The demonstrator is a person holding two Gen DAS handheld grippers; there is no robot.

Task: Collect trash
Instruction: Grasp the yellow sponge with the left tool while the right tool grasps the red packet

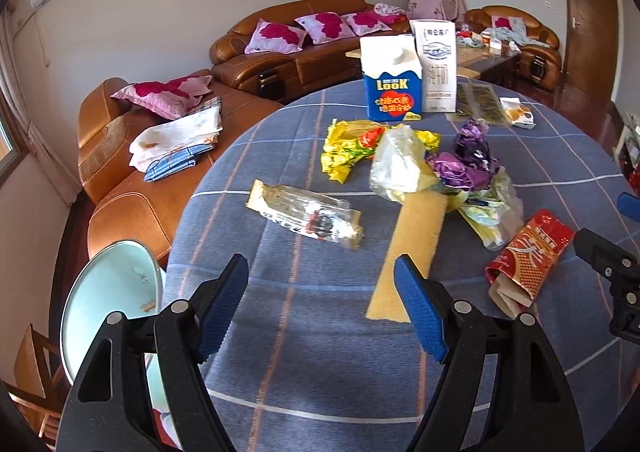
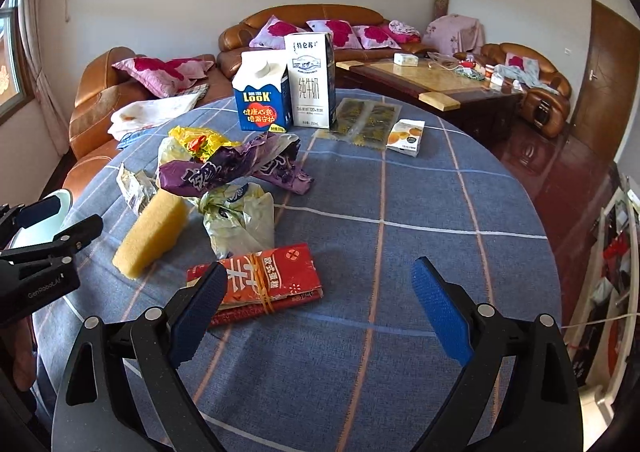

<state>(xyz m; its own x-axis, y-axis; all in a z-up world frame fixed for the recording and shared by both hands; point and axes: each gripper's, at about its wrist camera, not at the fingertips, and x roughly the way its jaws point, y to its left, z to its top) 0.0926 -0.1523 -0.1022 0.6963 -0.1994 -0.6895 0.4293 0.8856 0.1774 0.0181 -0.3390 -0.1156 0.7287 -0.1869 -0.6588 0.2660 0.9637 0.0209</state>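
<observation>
Both grippers hang wide open with nothing in them, ribbed blue pads on black arms: left gripper (image 1: 322, 306) over the checked blue tablecloth (image 1: 304, 380), right gripper (image 2: 320, 312) just past a flat red packet (image 2: 276, 276) bound with a rubber band. Trash sits mid-table: a porous yellow sponge (image 2: 150, 236), crumpled purple wrapper (image 2: 224, 170), and clear crinkly wrapper (image 1: 306, 214). Behind stands a blue "LOOK" carton (image 2: 262, 98).

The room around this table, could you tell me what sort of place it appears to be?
Most likely a home living room. A brown leather sofa with floral cushions lines the far wall, and a low coffee table stands before it. The round table under a checked cloth is strewn with wrappers.
</observation>
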